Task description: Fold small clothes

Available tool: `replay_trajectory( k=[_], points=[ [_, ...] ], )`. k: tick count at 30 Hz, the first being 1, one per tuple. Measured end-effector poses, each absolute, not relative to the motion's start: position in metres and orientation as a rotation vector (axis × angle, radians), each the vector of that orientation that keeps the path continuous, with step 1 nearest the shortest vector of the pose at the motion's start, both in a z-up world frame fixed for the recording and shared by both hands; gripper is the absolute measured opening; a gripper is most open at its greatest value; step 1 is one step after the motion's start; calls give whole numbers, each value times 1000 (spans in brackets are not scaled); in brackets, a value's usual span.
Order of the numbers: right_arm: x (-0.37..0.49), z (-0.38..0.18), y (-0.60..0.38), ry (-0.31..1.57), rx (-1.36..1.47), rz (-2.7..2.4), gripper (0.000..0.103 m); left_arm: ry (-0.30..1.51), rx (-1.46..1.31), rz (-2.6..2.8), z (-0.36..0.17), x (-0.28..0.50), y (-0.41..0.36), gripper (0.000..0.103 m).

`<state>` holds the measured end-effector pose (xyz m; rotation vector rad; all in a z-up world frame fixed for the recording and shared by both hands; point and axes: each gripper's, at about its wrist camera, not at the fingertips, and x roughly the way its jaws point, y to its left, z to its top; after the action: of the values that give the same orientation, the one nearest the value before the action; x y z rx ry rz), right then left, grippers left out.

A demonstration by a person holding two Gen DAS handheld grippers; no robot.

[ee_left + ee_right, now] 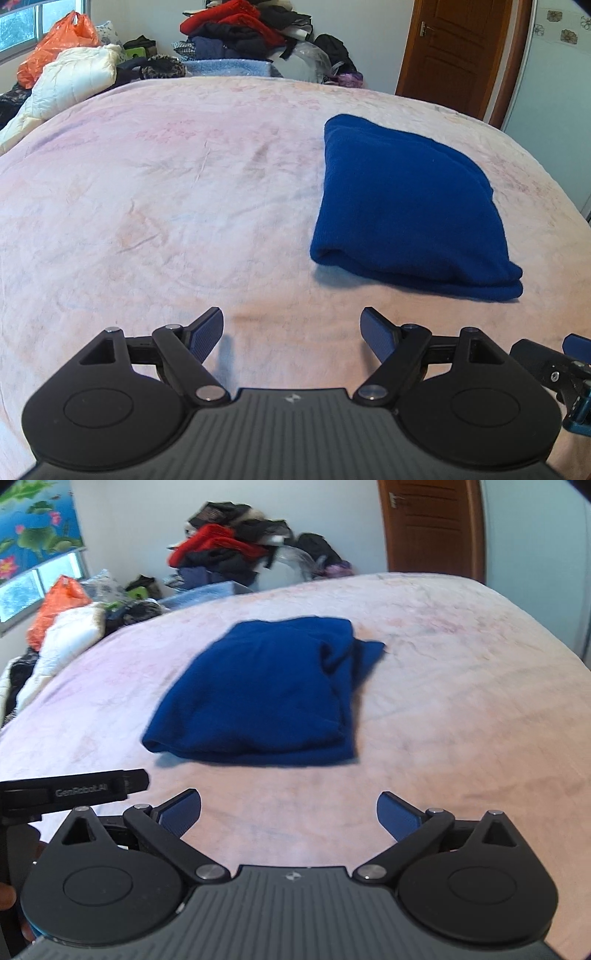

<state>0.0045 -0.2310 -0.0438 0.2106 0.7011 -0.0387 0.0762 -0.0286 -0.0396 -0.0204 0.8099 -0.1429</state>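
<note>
Already folded, the blue sweater point(410, 206) lies on the pink bed point(166, 192), with both grippers empty and spread just short of it.

Left to right: the left gripper point(291, 334) hovers over bare bedding, fingers point(207, 332) apart with nothing between them, the sweater ahead and to its right; the right gripper point(288, 814) faces the sweater's near edge, fingers wide apart and clear of the cloth. Judging by its fuzzy knit and soft rounded folds, the sweater should be light, limp and not slippery, and it would sag and unfold if lifted by one corner. Its right side looks bunched and loose, so a pinch through all layers at the two near corners seems safest.
</note>
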Motion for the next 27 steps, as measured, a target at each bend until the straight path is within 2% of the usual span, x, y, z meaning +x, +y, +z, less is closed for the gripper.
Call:
replay_trajectory(
  k=[15, 24, 27],
  points=[
    [7, -52, -234, 689, 208, -89, 103, 829, 0, -156, -47, 70, -33, 82],
    [17, -59, -240, 677, 225, -67, 103, 772, 48, -130, -56, 67, -35, 82],
    [20, -66, -243, 690, 245, -89, 103, 757, 61, -123, -58, 65, -37, 88]
  ],
)
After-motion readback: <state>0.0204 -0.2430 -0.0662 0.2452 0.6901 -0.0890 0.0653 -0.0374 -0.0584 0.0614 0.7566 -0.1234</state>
